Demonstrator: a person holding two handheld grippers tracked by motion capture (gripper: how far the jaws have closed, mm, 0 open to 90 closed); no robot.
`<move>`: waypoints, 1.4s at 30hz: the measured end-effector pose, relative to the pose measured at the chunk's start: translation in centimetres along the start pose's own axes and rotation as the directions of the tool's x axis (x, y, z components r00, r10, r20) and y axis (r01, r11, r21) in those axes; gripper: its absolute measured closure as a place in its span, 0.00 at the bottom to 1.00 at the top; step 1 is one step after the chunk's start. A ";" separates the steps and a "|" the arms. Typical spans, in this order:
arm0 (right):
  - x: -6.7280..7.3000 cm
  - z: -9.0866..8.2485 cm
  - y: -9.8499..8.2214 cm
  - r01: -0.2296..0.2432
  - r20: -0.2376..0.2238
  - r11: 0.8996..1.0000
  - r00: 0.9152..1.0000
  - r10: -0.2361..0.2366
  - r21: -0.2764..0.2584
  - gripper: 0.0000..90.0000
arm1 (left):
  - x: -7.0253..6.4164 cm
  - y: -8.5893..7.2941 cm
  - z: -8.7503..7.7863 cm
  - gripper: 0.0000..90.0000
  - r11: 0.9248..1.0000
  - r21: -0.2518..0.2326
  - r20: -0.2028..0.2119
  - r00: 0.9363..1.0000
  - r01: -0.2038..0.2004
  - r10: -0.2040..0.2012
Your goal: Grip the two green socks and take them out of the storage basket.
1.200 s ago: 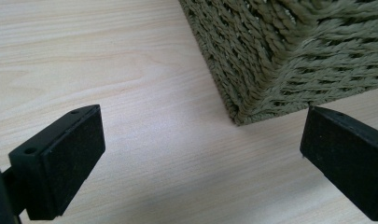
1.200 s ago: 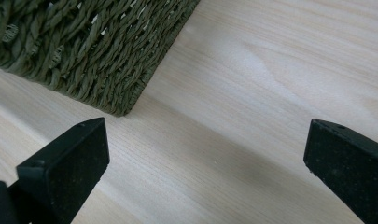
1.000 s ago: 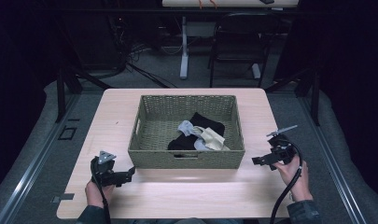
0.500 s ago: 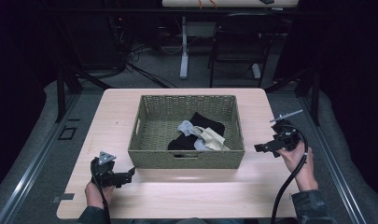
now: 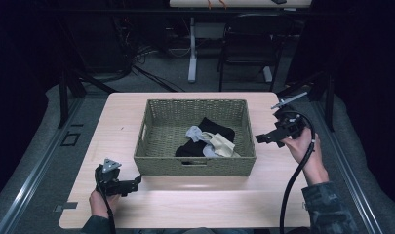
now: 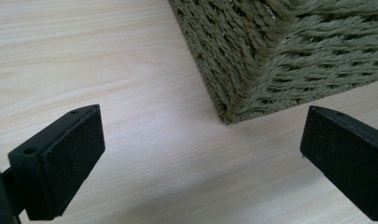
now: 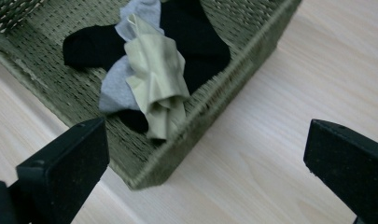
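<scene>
Fingers on both my grippers are spread wide, empty. Right gripper (image 5: 269,137) hangs beside the basket (image 5: 195,165), where the socks (image 7: 149,74) lie heaped. I'd dip in slowly, pinching just the cream one (image 7: 161,86).

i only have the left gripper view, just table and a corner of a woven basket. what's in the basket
Observer: A small pile of cloth pieces in the basket: a black cloth, a grey cloth and a pale yellow cloth.
Operator: where in it
Observer: Toward the right half, with the yellow one against the near right corner.
Operator: where's the other claw
Observer: The right claw is held above the table beside the basket's right wall, pointing at it.
Operator: open or shut
Observer: Open; in the right gripper view its jaws stand wide apart with nothing between them.
</scene>
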State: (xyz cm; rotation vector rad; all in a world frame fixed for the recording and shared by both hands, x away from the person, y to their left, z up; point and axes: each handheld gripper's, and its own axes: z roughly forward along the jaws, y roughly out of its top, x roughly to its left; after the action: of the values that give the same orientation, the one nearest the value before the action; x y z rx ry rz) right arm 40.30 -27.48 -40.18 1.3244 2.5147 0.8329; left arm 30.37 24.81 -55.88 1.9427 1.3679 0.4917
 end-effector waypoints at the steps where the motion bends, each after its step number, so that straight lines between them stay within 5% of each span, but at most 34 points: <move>1: 0.3 0.1 0.5 0.010 0.000 1.000 1.000 -0.010 0.006 0.00 | 0.0 0.0 0.0 0.00 1.000 -0.001 -0.001 1.000 0.002 -0.002; 11: 2.8 2.4 4.4 0.101 -0.040 0.994 0.994 -0.099 0.052 0.00 | 0.1 0.0 0.0 0.00 1.000 0.001 -0.016 1.000 0.003 -0.003; 19: 3.9 5.7 6.6 0.164 -0.060 0.980 0.986 -0.158 0.115 0.00 | -0.1 0.2 0.2 0.00 1.000 0.006 -0.008 1.000 -0.003 0.003; 27: 4.6 9.7 7.6 0.160 -0.069 0.970 0.986 -0.149 0.186 0.20 | 0.0 0.1 0.1 0.00 1.000 0.002 -0.013 1.000 0.005 -0.005; 34: 5.2 12.6 7.8 0.165 -0.051 0.944 0.986 -0.156 0.287 0.40 | 0.0 0.1 0.1 0.00 1.000 0.002 -0.012 1.000 0.001 -0.001; 42: 5.4 14.8 7.6 0.156 -0.037 0.909 0.987 -0.154 0.386 0.51 | -0.1 0.2 0.1 0.00 1.000 0.005 -0.012 1.000 -0.003 0.003</move>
State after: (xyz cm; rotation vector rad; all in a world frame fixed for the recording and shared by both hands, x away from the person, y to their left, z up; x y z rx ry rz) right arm 48.41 -13.87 -47.71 1.1946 2.8466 0.3114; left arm 30.47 24.67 -55.80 1.9492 1.3754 0.5025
